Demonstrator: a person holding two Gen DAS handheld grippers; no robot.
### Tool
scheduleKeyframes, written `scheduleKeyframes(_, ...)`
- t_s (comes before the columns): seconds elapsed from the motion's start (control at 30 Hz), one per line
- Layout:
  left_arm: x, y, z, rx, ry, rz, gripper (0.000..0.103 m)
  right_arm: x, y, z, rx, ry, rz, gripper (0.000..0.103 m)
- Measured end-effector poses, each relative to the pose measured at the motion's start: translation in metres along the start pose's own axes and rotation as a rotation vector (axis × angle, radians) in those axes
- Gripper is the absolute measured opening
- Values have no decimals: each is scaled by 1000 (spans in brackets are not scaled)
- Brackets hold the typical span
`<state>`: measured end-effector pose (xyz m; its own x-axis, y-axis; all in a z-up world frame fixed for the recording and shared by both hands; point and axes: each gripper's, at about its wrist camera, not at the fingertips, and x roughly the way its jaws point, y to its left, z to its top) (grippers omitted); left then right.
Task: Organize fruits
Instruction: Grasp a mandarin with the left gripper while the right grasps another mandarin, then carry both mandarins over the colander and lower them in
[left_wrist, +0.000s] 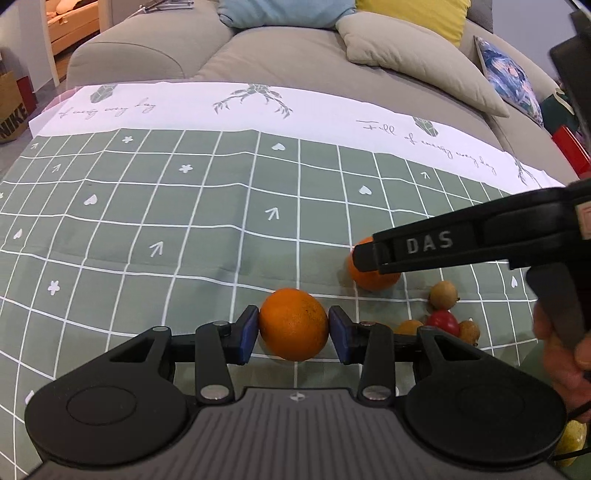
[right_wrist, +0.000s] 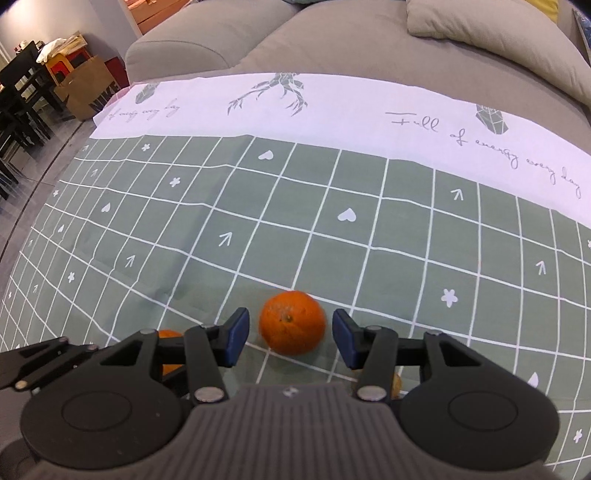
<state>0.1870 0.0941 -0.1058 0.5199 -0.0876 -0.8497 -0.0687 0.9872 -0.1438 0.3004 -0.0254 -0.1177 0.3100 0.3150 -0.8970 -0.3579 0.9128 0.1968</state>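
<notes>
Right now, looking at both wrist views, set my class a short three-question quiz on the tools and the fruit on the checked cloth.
1. True or false: the left tool has its pads against the sides of an orange.
2. Multiple choice: the second orange sits (A) gripped by the right tool, (B) between its open pads with gaps either side, (C) on the sofa.
3. Fill in: right of the left tool lies a cluster of small fruit, one of them coloured ____.

Key: 1 true; 2 B; 3 red.
</notes>
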Motion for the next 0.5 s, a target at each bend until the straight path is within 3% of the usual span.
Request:
scheduleKeyframes(0.17,-5,2,-1,3,-4,2,46,9,2,-2,13,19,-5,48)
scheduleKeyframes(0.3,-10,5,-1,-11,-4,1,46,10,4,-5,1,12,-26,39)
scheduleKeyframes(0.5,-22,2,-3,-1,-20,6,46,1,6,-10,-2,11,-15,38)
